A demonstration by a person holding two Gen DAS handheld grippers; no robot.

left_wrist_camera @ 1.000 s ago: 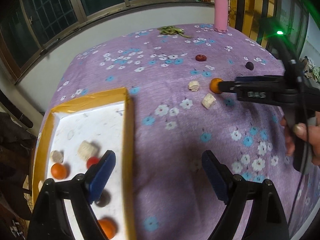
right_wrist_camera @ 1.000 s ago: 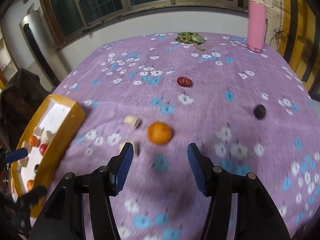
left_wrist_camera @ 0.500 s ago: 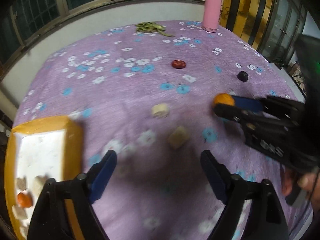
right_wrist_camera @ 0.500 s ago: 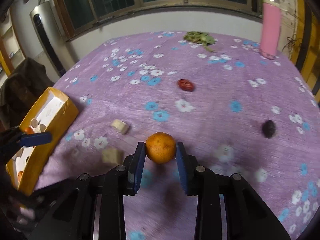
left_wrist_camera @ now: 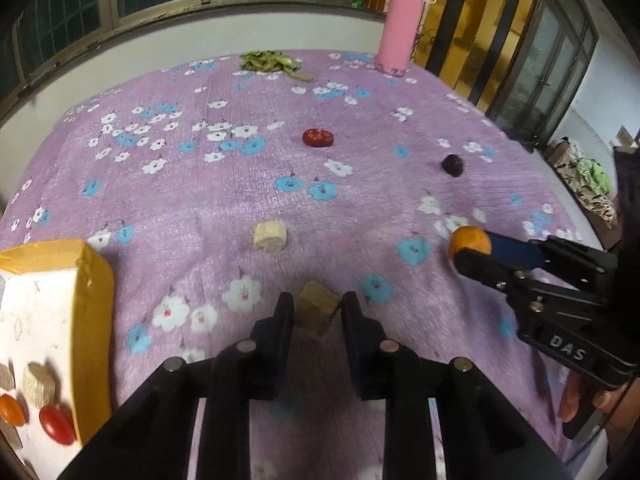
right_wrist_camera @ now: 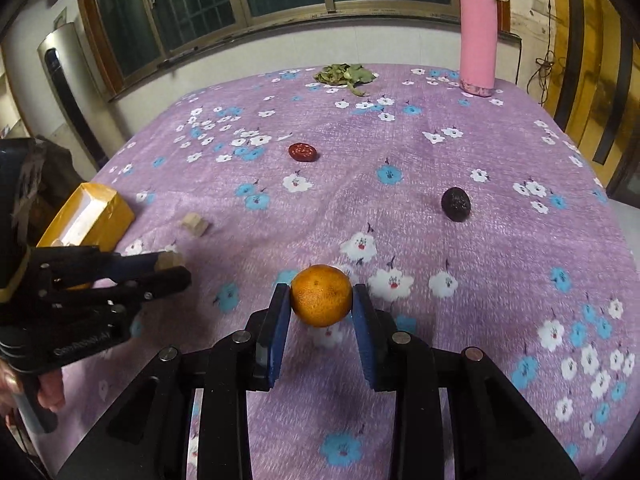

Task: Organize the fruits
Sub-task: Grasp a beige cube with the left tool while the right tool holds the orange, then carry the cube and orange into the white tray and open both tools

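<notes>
My left gripper (left_wrist_camera: 316, 310) is shut on a tan fruit chunk (left_wrist_camera: 316, 309) low over the purple flowered cloth. My right gripper (right_wrist_camera: 320, 300) is shut on an orange (right_wrist_camera: 321, 295) and holds it just above the cloth; the orange also shows in the left wrist view (left_wrist_camera: 469, 241). The yellow-rimmed white tray (left_wrist_camera: 94, 320) lies at the left with several fruit pieces in it. A second tan chunk (left_wrist_camera: 271, 236), a red fruit (left_wrist_camera: 317, 137) and a dark fruit (left_wrist_camera: 453, 165) lie loose on the cloth.
A pink bottle (right_wrist_camera: 478, 32) stands at the far right edge of the table. A pile of green leaves (right_wrist_camera: 344, 74) lies at the far edge. The tray also shows at the left in the right wrist view (right_wrist_camera: 116, 210).
My left gripper moved from over the tray to the tan chunk and shut on it. My right gripper closed on the orange and lifted it slightly.
</notes>
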